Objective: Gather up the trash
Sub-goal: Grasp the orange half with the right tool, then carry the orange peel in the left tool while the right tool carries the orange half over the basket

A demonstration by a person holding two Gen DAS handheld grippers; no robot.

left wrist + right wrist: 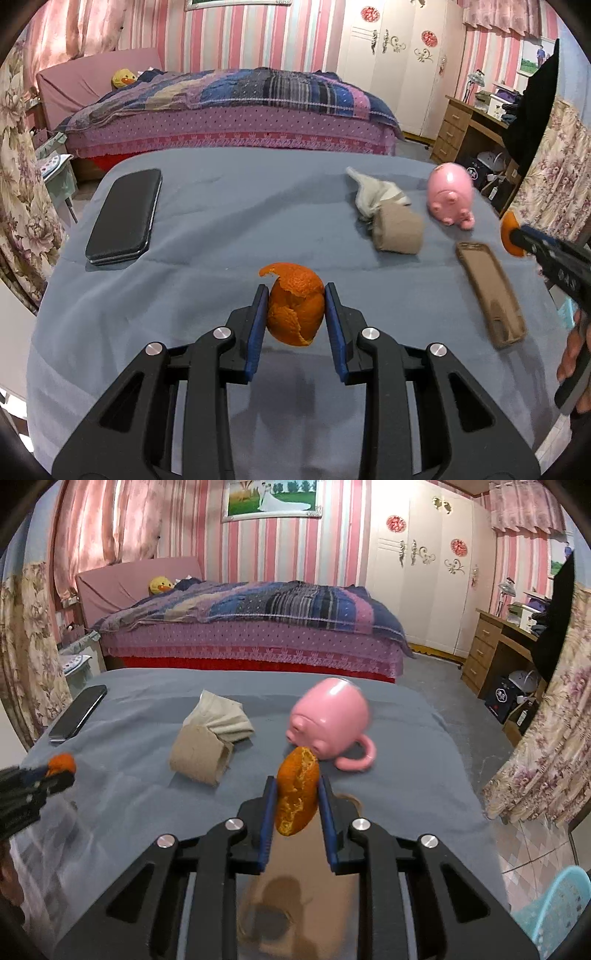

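Two pieces of trash are in hand, neither yet binned. Nearest in the left wrist view, the left gripper (pixel 295 306) has its jaws clamped on a curled orange peel (pixel 295 302), lifted clear of the grey cloth-covered desk (pixel 207 236). In the right wrist view, the right gripper (pixel 297 797) has its jaws pressed narrowly on a flatter peel piece (pixel 297 794), also off the desk.

Still lying on the desk, by my reading as trash: a cardboard tube (pixel 399 229) with a crumpled tissue (pixel 373 195) at about one o'clock. The brown phone case (pixel 491 295) at three o'clock, the black phone (pixel 123 218) at ten and the pink pig mug (pixel 450 195) likely stay.

Only the right wrist view shows a pale blue basket (pixel 557 908) on the floor at four o'clock, probably the bin; only the left shows the whole phone case.
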